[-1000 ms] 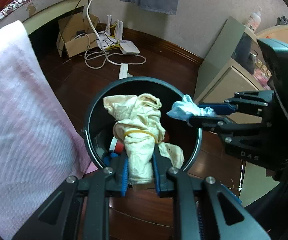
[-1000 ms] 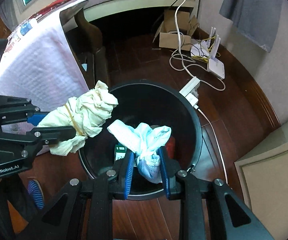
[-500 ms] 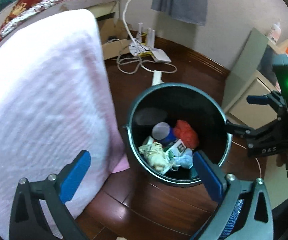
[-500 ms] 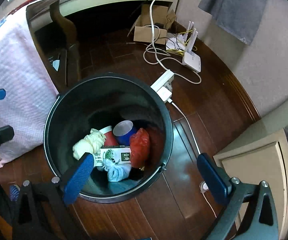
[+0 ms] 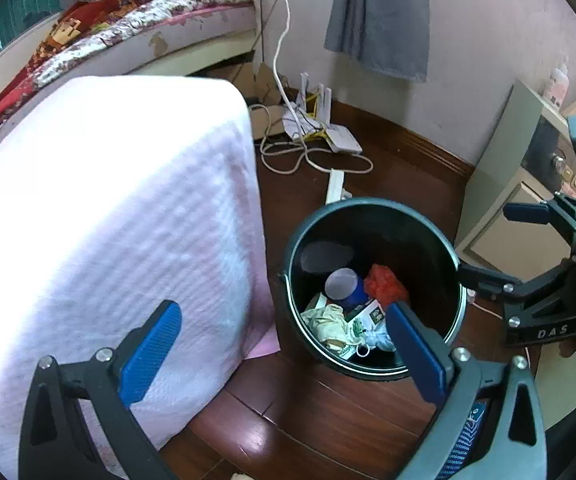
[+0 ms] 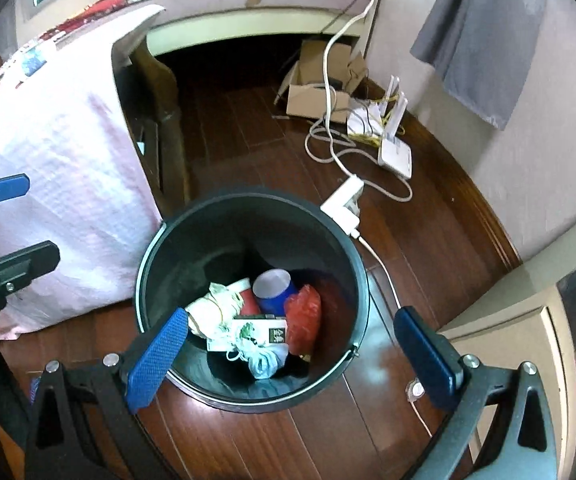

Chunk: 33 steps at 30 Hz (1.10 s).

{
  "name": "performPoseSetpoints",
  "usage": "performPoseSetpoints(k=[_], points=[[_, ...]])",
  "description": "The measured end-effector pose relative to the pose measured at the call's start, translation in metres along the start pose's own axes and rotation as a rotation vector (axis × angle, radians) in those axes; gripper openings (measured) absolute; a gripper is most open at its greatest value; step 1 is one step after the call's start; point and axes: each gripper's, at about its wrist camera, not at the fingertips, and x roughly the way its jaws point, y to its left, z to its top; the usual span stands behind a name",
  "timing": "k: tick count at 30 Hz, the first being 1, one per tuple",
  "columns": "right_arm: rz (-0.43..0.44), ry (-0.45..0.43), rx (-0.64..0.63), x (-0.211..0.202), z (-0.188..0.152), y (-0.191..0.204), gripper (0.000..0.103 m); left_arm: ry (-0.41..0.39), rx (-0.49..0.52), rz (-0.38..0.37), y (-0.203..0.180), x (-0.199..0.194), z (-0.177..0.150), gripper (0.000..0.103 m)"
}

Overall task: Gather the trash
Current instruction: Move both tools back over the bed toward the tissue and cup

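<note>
Dark wooden floor, bed at the back, a pink-white cloth draped at the left. A black round bin is stood on the floor beside the cloth. Trash is seen at the bin's bottom: cream crumpled cloth wad, pale blue wad, red bag, blue cup, printed carton. Left gripper is held above the bin's near rim, jaws spread wide, nothing between them. Right gripper is held over the bin, jaws spread wide, nothing pinched. White power strip and cables lie behind the bin.
</note>
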Motion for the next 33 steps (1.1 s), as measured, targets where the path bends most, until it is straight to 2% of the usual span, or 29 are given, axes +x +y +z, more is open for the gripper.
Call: performPoseSetpoints(k=[10, 16, 28, 33], points=[[0.039, -0.119, -0.005, -0.043, 0.025, 0.02, 0.103, -0.12, -0.052, 0.049, 0.024, -0.049, 0.008, 0.102], [0.084, -0.201, -0.03, -0.062, 0.046, 0.045, 0.103, -0.18, -0.114, 0.113, 0.057, -0.078, 0.005, 0.102], [0.215, -0.301, -0.116, -0.072, 0.09, 0.127, 0.103, -0.211, -0.244, 0.247, 0.134, -0.106, -0.023, 0.102], [0.283, -0.332, -0.132, -0.072, 0.108, 0.164, 0.103, -0.231, -0.34, 0.326, 0.182, -0.12, -0.04, 0.102]])
